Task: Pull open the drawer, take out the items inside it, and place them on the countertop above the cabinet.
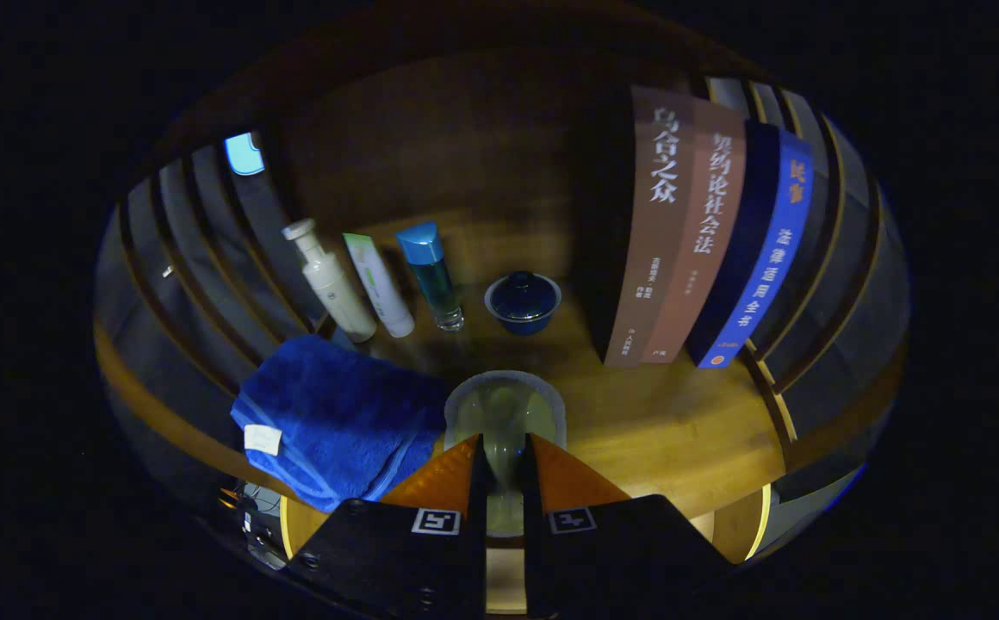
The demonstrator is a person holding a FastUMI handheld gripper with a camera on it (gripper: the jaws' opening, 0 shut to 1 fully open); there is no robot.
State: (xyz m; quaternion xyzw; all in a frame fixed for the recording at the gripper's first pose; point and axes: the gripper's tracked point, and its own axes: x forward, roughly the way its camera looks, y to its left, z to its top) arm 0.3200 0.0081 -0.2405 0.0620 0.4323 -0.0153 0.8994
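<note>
1. Gripping a glass [505, 413] is what I read from the gripper [504, 469]: both fingers sit close together with the glass's lower part pinched between them, and its wide rim rises just ahead of the tips.
2. I judge the glass stiff, smooth and breakable, likely light; a slick wall means too light a squeeze could let it slip, and too hard a one risks cracking it.
3. My hold looks low on the narrow part; that seems the sensible place, since the rim is too wide for the fingers.
4. Its long axis runs base to rim, along the fingers, mouth pointing away from me toward the shelf back.
5. It sits low over the wooden countertop [680, 430], just beside a folded blue towel [336, 413]; whether its base touches the wood I cannot tell.
6. Beyond stand a pump bottle [327, 280], a tube [379, 284], a blue-capped bottle [432, 275], a lidded bowl [523, 301] and upright books [706, 232].
</note>
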